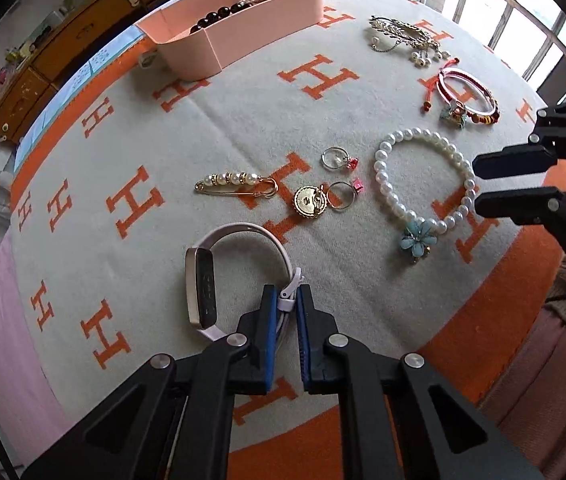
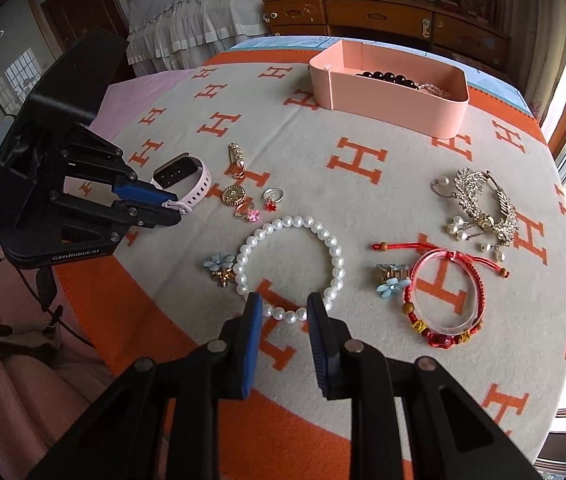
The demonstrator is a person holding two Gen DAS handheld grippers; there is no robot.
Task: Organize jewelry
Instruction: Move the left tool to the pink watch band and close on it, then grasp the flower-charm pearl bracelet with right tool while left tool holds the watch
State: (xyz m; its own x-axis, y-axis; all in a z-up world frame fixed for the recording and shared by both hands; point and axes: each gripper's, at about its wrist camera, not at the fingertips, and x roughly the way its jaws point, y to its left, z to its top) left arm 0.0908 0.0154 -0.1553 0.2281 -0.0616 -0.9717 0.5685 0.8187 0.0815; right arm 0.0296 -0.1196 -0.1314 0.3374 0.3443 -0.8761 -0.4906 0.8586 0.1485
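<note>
While left tool (image 1: 286, 294) grips watch (image 1: 203, 286), rings (image 2: 271, 196) show.

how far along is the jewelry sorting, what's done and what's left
Done: only a dark bead bracelet and one paler strand lie in the pink box. In hand: the left gripper is clamped on the pink watch band; the right gripper is open at the pearl bracelet. Left: pin, pendant, two rings, red bracelet, hair comb.

Matt woven cloth, glossy jewelry

Fuzzy blanket (image 2: 363, 208); lustrous pearl bracelet (image 2: 289, 268); smooth matt plastic box (image 2: 387, 96); shiny gilt metal brooch (image 1: 310, 202).
</note>
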